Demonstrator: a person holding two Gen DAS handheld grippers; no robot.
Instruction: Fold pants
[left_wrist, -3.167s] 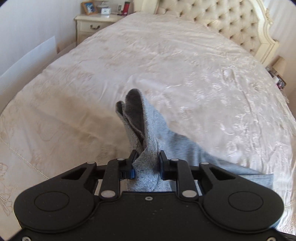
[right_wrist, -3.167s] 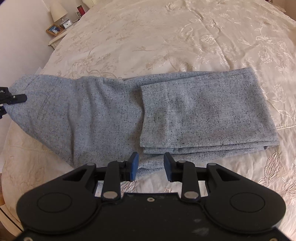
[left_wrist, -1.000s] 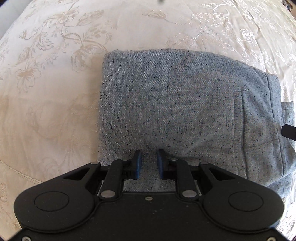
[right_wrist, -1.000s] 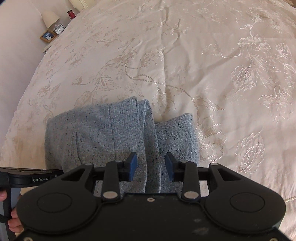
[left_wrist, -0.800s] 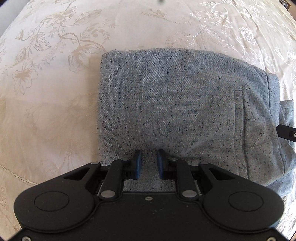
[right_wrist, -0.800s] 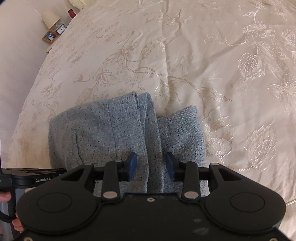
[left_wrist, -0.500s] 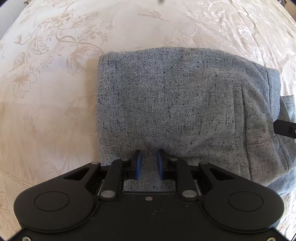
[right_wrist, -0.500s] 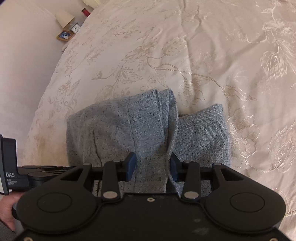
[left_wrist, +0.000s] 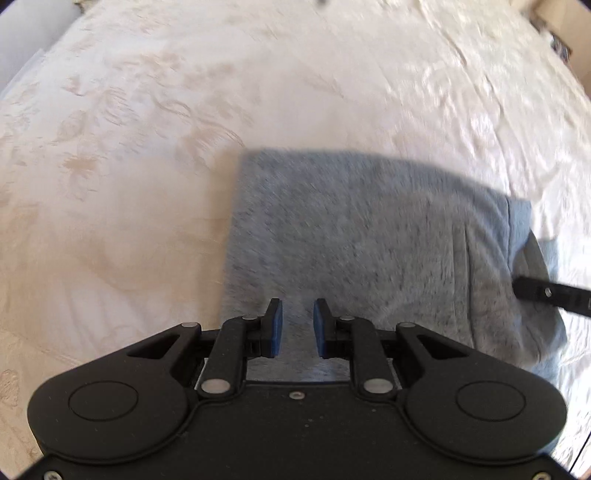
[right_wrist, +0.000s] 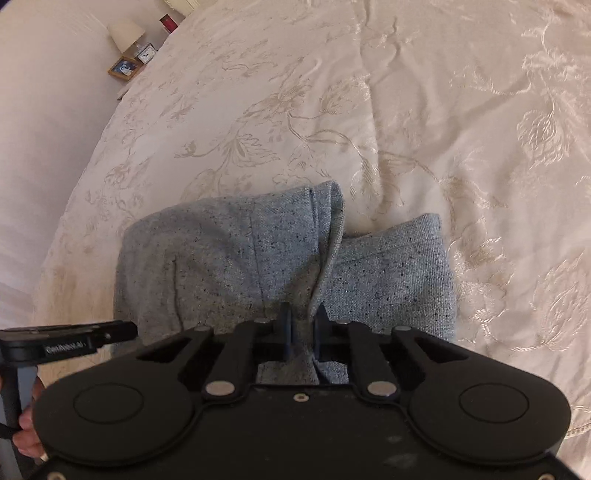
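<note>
One pair of grey flecked pants (right_wrist: 229, 266) lies folded into a thick bundle on a bed, filling the lower centre of the right wrist view and the centre right of the blurred left wrist view. A raised fold edge runs down the bundle toward the right claw (right_wrist: 302, 334), whose blue-padded jaws are closing around that edge, the cloth between them. The left claw (left_wrist: 297, 328) points steeply down over the near edge of the bundle, its jaws a narrow gap apart with nothing between them; only the pants' surface shows beyond. The cream bedspread (right_wrist: 424, 110), woven with a floral pattern, covers the bed on all sides of the bundle. At the upper left of the right wrist view stands a nightstand with one lamp (right_wrist: 125, 35), one small clock (right_wrist: 147, 54) and one framed picture (right_wrist: 123, 68), against a pale wall. A hand (right_wrist: 27, 417) grips the left device's handle at the lower left edge.
</note>
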